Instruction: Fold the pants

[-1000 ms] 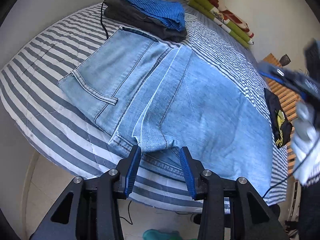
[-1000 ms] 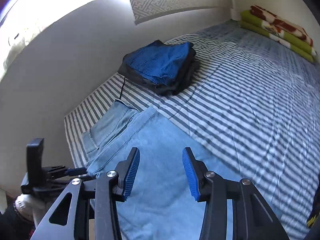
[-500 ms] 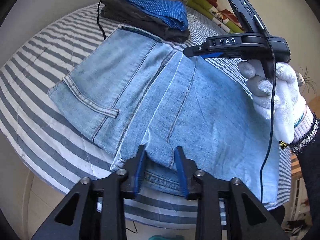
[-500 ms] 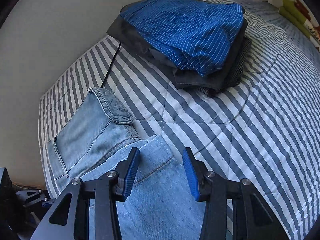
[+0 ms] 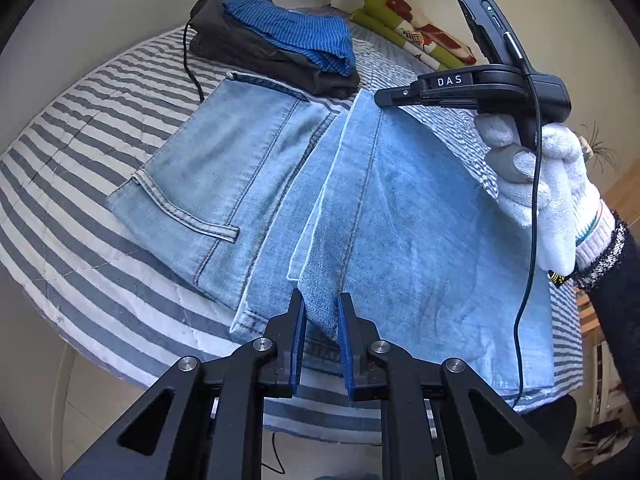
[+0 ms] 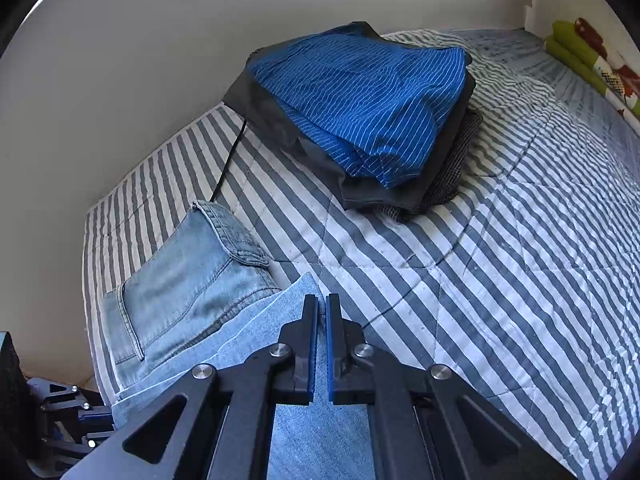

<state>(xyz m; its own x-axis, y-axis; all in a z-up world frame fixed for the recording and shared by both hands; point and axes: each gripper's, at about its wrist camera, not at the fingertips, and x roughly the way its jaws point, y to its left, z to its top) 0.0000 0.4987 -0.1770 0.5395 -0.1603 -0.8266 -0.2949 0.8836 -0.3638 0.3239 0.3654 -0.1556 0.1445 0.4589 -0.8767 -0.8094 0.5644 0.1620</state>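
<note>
Light blue jeans lie on the striped bed cover, waistband and back pocket to the left, legs folded over to the right. My left gripper is at the near corner of the folded leg layer. Its jaws are closing and the blue pads pinch that denim corner. My right gripper, held by a white-gloved hand, is at the far corner of the same layer. In the right wrist view the right gripper is shut on the denim edge, next to the jeans' waistband.
A stack of folded clothes, blue pinstripe on dark grey, sits just beyond the jeans, also seen as the stack. A black cord trails from it. A green patterned blanket lies at the far end. The bed edge runs under my left gripper.
The right gripper swung in from the right, came down to the far denim corner and shut on it. The left jaws narrowed onto the near corner.
</note>
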